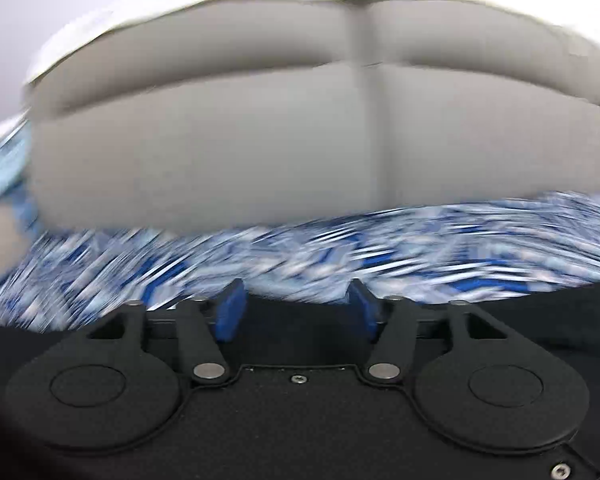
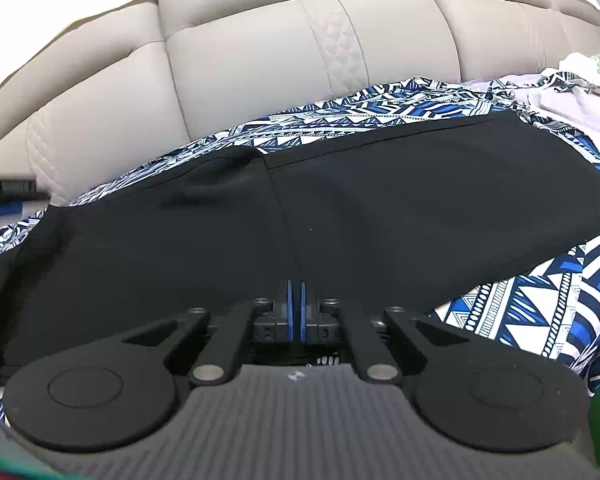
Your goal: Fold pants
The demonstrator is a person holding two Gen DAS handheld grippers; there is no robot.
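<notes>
The black pants (image 2: 380,200) lie flat across a blue-and-white patterned spread (image 2: 520,312), with a seam running down toward my right gripper (image 2: 296,286). That gripper's blue pads are pressed together at the near edge of the black cloth, which looks pinched between them. In the blurred left wrist view, my left gripper (image 1: 296,300) stands open above the black pants (image 1: 560,312), its blue fingers (image 1: 230,312) well apart. Nothing is caught between them. The patterned spread (image 1: 340,256) lies just beyond.
A beige padded backrest (image 2: 260,60) rises behind the spread and also fills the left wrist view as the beige backrest (image 1: 220,140). Pale cloth (image 2: 560,96) lies at the far right. A dark blurred piece with a blue part (image 2: 8,200) shows at the left edge.
</notes>
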